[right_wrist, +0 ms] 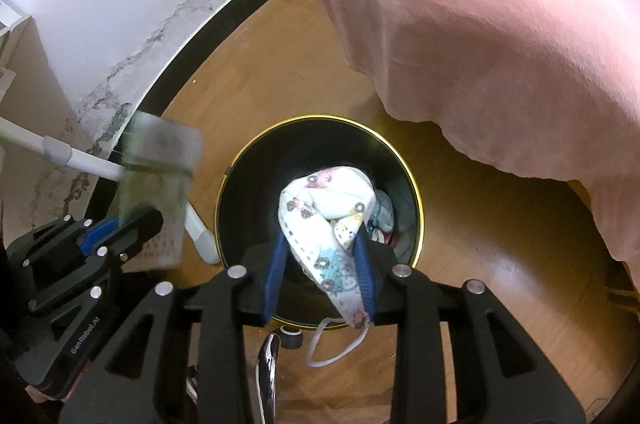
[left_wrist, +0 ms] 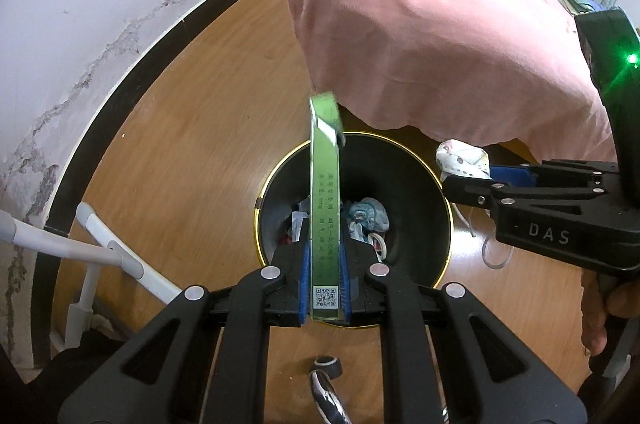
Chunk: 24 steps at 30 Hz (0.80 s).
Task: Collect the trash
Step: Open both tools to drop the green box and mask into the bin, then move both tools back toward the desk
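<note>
- Currently, both loads sit over bin [right_wrist: 320,224]; trash already inside.
- R gripper [right_wrist: 320,284]: fingers grasping face mask [right_wrist: 324,224] above bin centre. Release fully; watch ear loop at 6 o'clock.
- L gripper [left_wrist: 325,288]: fingers clenched on green box [left_wrist: 325,192], upright. Drop w/ box clear of rim.

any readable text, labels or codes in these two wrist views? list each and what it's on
"DAS": right gripper body, seen from the left wrist.
"GenRobot.AI": left gripper body, seen from the right wrist.
QR code, no words: near end of the green box clamped in the left gripper.
Column of small print along the box edge: too small to read.
Face mask: only a printed pattern, no text.
</note>
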Tool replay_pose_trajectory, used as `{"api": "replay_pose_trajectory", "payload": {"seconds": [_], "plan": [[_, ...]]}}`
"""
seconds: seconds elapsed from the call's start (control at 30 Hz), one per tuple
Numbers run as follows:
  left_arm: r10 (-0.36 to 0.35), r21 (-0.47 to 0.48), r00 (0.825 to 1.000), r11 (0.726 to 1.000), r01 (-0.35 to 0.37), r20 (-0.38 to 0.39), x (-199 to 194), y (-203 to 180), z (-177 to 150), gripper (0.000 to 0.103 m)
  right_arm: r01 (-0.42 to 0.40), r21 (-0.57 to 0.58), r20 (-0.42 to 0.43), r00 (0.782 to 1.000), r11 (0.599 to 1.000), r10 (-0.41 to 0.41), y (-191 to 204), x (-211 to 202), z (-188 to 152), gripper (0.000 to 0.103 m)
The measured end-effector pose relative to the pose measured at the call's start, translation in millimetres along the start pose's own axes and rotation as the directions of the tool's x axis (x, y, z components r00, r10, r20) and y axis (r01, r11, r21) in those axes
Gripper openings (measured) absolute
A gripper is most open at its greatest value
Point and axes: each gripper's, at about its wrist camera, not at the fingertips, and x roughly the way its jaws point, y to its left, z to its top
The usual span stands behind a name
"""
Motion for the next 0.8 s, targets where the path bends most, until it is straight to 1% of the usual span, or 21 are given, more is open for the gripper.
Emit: {"api": "replay_pose_trajectory", "payload": {"seconds": [0.03,0.1,0.17,0.23,0.27,0.3,0.33,0.4,0.43,0.47,0.5,0.57,0.67,0.77,0.8], "plan": [[0.002,0.001,1.0,1.0,-0.002,0.002,-0.2,-0.1,0.0,0.011,0.001,-0.004,0.004,1.0,1.0,-0.001,0.4,-1.7,0.6,0.038],[-0.005,0.004,1.0,1.0,0.005,0.0,-0.5,-0.3,-0.4,0.011,0.002,-0.008,0.013,1.0,1.0,-0.001,0.6,-5.3,1.9,0.043],[-0.005,0.009,1.0,1.0,0.005,0.001,-1.7,-1.4,-0.2,0.011,-0.001,-0.007,0.018,1.0,1.0,0.002,-0.3,-9.0,3.2,0.046],[-0.004,0.01,1.0,1.0,0.004,0.004,-2.9,-1.9,0.4,0.014,-0.005,-0.008,0.024,1.0,1.0,0.005,-0.8,-12.4,3.7,0.056],[-0.003,0.009,1.0,1.0,0.003,0.005,-3.7,-1.9,0.7,0.016,-0.006,-0.011,0.027,1.0,1.0,0.006,-0.7,-14.6,3.8,0.058],[-0.003,0.008,1.0,1.0,0.003,0.005,-4.0,-1.6,0.6,0.025,-0.002,-0.014,0.032,0.999,1.0,0.003,-0.4,-16.2,4.0,0.06],[-0.002,0.005,1.0,1.0,0.002,0.008,-4.9,-1.3,0.9,0.038,-0.005,-0.016,0.035,0.999,1.0,0.006,-0.1,-18.2,3.9,0.062],[-0.001,0.002,1.0,1.0,0.001,0.024,-8.5,-0.5,0.8,0.05,-0.003,-0.019,0.037,0.999,1.0,0.004,0.3,-21.2,4.7,0.065],[0.0,-0.001,1.0,1.0,0.0,0.032,-10.9,-0.1,1.0,0.055,-0.006,-0.02,0.037,0.999,1.0,0.007,0.5,-22.2,5.0,0.069],[0.002,-0.003,0.999,1.0,-0.002,0.035,-13.0,0.6,0.9,0.059,-0.005,-0.024,0.036,0.999,1.0,0.005,1.1,-23.0,5.3,0.071],[0.005,-0.003,0.999,1.0,-0.004,0.038,-14.9,1.3,0.7,0.065,0.003,-0.028,0.036,0.999,1.0,-0.002,1.8,-23.5,5.5,0.074],[0.016,-0.004,0.999,1.0,-0.015,0.052,-20.5,2.7,0.5,0.069,0.003,-0.032,0.039,0.999,0.999,-0.002,3.2,-26.1,5.9,0.075],[0.019,-0.001,0.998,1.0,-0.019,0.052,-25.8,3.2,1.4,0.074,0.004,-0.037,0.049,0.999,0.999,-0.002,4.9,-33.2,8.0,0.075],[0.032,0.023,0.998,0.999,-0.034,0.056,-35.4,-2.7,2.3,0.082,0.007,-0.042,0.075,0.997,0.999,-0.004,4.4,-48.8,11.4,0.076],[0.034,0.038,0.998,0.999,-0.036,0.056,-39.4,-6.6,3.3,0.086,0.009,-0.044,0.086,0.996,0.999,-0.005,3.9,-55.9,12.2,0.078]]}}
